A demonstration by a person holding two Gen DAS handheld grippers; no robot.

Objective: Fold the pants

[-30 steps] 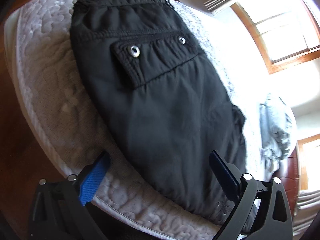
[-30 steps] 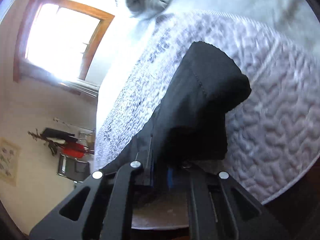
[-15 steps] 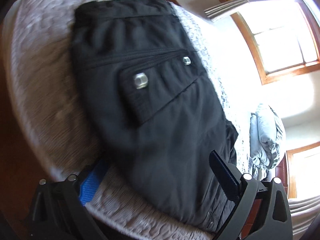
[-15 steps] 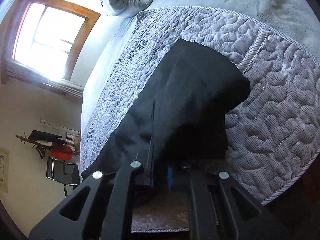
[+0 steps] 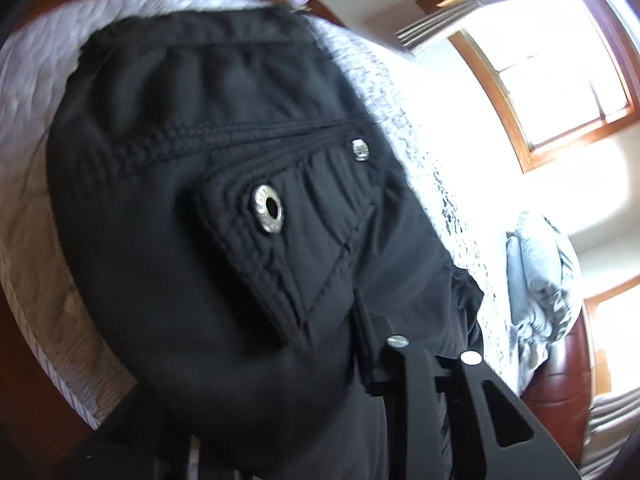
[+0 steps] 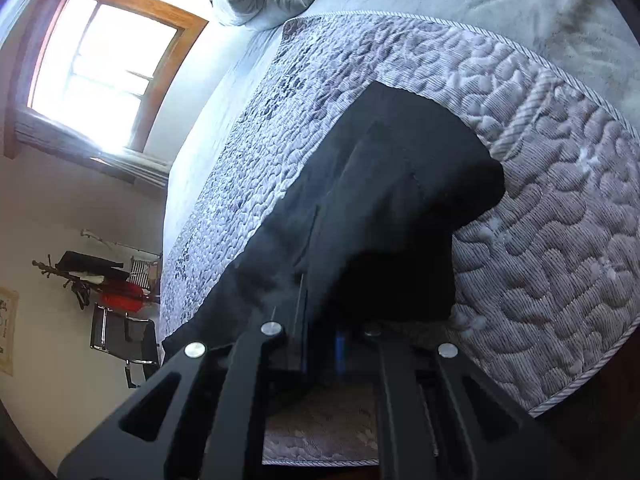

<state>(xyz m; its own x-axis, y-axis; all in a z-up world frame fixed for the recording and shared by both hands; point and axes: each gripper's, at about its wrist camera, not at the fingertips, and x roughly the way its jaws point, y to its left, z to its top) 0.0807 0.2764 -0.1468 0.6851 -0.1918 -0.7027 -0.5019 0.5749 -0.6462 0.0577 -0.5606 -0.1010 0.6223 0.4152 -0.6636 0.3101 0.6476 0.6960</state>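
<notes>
Since a second ago, your left hand-held gripper (image 5: 360,364) has pushed in over the black cargo pants (image 5: 224,200), jaws closing on cloth near the hem. Location: quilted bedspread (image 6: 552,208), foot of bed. Right hand-held gripper (image 6: 322,340): clenched on a pant fold. Handling: soft, light, limp; slick weave may slip. Grip doubled seams or hem, clear of the snap pocket flap (image 5: 256,248).

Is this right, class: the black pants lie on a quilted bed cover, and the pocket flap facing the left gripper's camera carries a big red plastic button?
Not quite. In the left wrist view the pocket flap on the black pants carries a silver metal snap, not a red plastic button. The pants do lie on the quilted bed cover.
</notes>
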